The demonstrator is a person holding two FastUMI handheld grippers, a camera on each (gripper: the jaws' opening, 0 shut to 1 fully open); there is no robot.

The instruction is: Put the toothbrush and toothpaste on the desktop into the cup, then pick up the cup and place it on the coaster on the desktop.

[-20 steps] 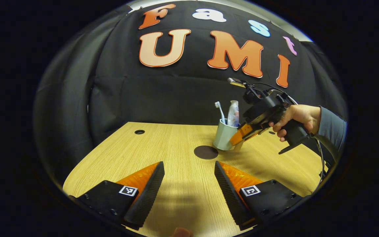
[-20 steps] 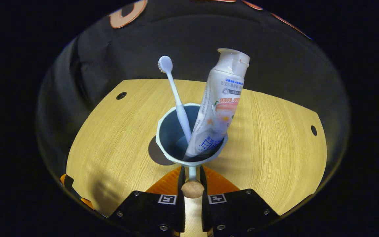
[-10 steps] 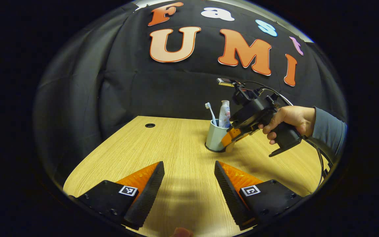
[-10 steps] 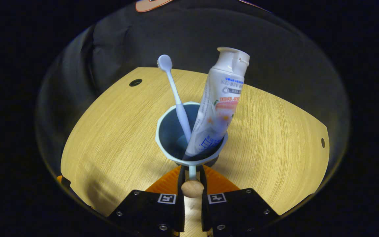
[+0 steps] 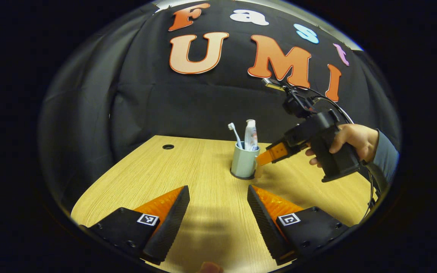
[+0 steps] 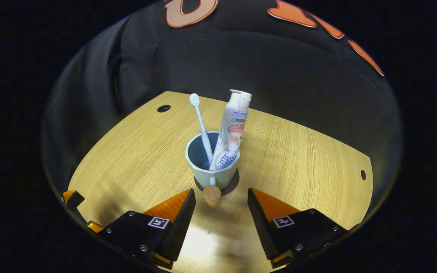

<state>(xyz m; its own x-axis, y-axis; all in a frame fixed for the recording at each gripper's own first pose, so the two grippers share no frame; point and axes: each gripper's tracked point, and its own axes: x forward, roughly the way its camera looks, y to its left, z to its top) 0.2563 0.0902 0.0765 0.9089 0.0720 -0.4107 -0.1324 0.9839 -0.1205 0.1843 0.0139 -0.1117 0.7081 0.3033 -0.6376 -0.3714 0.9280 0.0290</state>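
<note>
The cup [image 6: 211,167], holding toothbrush [image 6: 199,121] and toothpaste [image 6: 230,129], stands on the dark coaster [image 6: 233,181]. The right hand-held gripper [image 6: 220,212] is spread just near its handle, apparently releasing; the left hand-held gripper [image 5: 218,216] hangs spread over the near counter [image 5: 188,170].

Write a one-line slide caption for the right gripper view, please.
Open right tongs face the cup, holding toothbrush and toothpaste, on its coaster.

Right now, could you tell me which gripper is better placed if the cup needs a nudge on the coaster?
Right gripper: open, straddling the cup handle. Left gripper hovers farther back.
</note>
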